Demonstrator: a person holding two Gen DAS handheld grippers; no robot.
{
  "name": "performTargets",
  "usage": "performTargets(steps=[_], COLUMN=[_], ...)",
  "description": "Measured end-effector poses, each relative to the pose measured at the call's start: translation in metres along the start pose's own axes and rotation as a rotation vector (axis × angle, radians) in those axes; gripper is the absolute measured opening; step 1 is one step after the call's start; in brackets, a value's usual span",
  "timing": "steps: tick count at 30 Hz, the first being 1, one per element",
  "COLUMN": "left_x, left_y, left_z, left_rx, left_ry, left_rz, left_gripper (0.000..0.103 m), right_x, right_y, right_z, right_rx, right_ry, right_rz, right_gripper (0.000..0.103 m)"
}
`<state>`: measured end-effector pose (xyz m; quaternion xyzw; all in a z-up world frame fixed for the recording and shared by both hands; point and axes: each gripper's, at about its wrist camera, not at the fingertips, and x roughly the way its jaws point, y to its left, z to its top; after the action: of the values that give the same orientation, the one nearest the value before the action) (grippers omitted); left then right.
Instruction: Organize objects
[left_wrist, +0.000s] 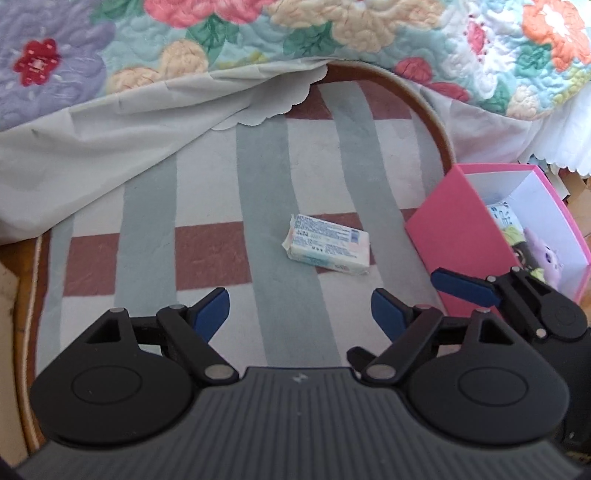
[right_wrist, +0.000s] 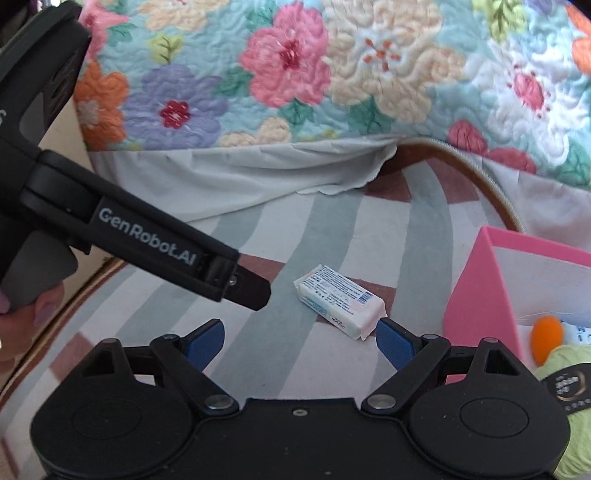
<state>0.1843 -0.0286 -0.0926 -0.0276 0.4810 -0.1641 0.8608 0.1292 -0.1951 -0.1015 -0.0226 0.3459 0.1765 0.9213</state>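
Note:
A small white wrapped packet (left_wrist: 328, 246) with blue print lies on the striped rug (left_wrist: 207, 206); it also shows in the right wrist view (right_wrist: 341, 301). A pink open box (left_wrist: 452, 236) stands to its right and holds a plush toy (left_wrist: 543, 254); in the right wrist view the box (right_wrist: 480, 291) holds an orange ball (right_wrist: 547, 338) and green yarn (right_wrist: 570, 373). My left gripper (left_wrist: 301, 314) is open and empty, a little short of the packet. My right gripper (right_wrist: 301, 341) is open and empty, its right fingertip (right_wrist: 391, 339) next to the packet's near end.
A floral quilt (left_wrist: 295, 29) with a white sheet (left_wrist: 110, 140) hangs over the rug's far side. The rug's brown curved edge (left_wrist: 424, 110) runs behind the box. The right gripper shows beside the box in the left wrist view (left_wrist: 465, 288). The left gripper's body (right_wrist: 147, 243) crosses the right wrist view.

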Motion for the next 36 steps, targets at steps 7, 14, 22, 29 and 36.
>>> performTargets(steps=[7,14,22,29,36], left_x=[0.044,0.072,0.09,0.105,0.098], left_y=[0.01,0.016,0.013,0.011,0.016], left_z=[0.005,0.011,0.029,0.034,0.023], left_rx=[-0.022,-0.065,-0.055,-0.088,-0.134], left_ry=[-0.018,-0.029,-0.025,0.0,0.005], left_rz=[-0.031,-0.081,-0.12,-0.187,-0.197], left_gripper=[0.075,0.067,0.059,0.058,0.031], right_x=[0.037,0.053,0.075,0.079,0.072], right_y=[-0.008,-0.011,-0.022,-0.024,-0.033], right_z=[-0.011,-0.014,-0.02,-0.02,-0.026], right_rx=[0.079,0.083,0.144,0.138,0.145], right_ry=[-0.005,-0.013,-0.02,-0.031,-0.036], right_rz=[-0.041,-0.053,-0.073,-0.072,-0.026], right_gripper=[0.09,0.09,0.083,0.08,0.078])
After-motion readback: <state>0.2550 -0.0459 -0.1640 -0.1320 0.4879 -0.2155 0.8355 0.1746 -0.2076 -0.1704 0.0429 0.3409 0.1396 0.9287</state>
